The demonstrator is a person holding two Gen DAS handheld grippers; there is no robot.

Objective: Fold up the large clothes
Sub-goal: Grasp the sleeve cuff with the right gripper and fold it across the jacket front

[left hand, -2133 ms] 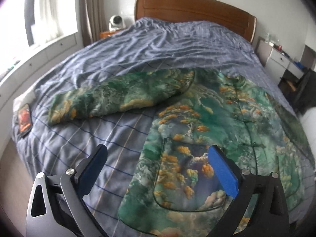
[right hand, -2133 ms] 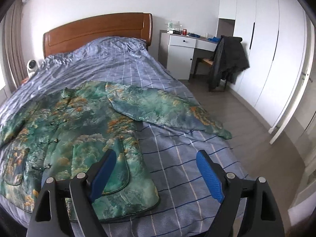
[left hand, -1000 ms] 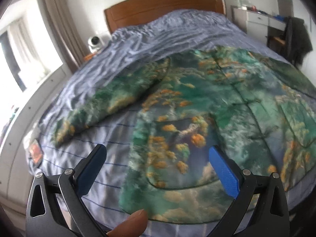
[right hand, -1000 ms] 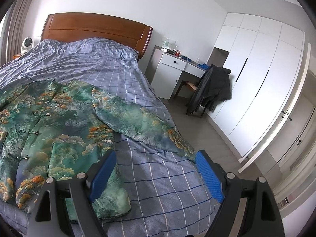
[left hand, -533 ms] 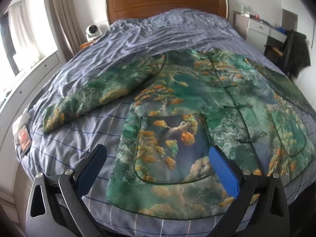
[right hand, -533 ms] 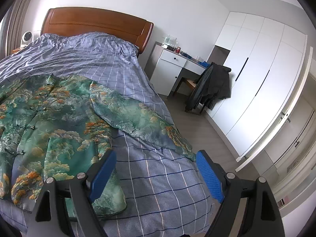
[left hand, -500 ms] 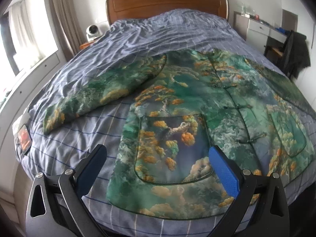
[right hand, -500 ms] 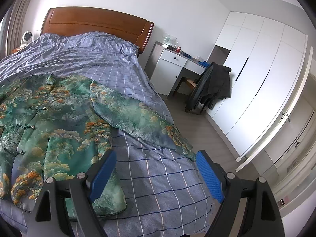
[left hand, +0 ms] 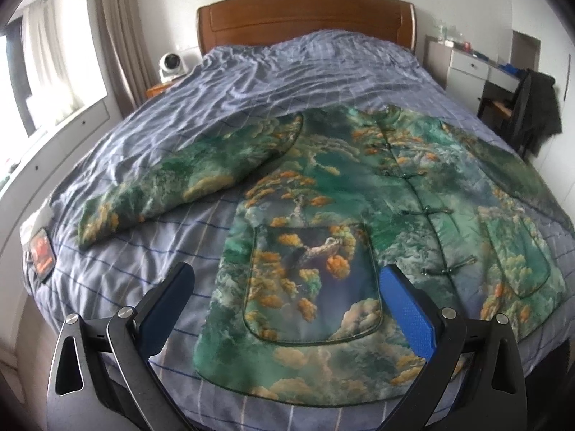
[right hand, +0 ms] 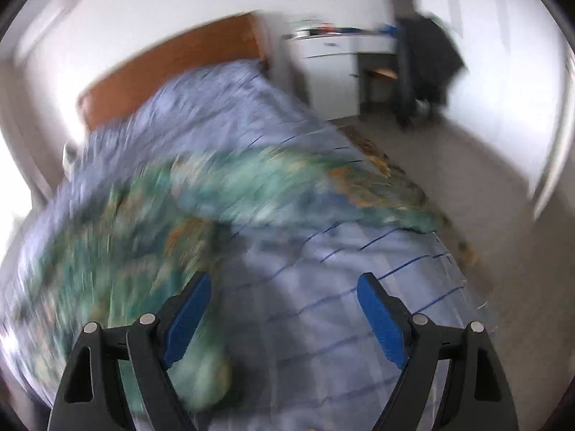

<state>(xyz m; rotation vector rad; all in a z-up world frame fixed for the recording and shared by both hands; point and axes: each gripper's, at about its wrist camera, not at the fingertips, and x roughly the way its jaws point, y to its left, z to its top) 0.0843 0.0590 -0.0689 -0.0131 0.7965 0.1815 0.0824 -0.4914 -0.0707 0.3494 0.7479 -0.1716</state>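
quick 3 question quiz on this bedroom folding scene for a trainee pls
1. True or false: the left gripper holds the green jacket.
2. Which colour is the bed cover: A red, B blue-grey check, C white?
3. Fill in: the jacket's left-hand sleeve lies ____ on the cover.

Key
1. False: jaws open, empty. The right gripper is open too.
2. B
3. spread out flat
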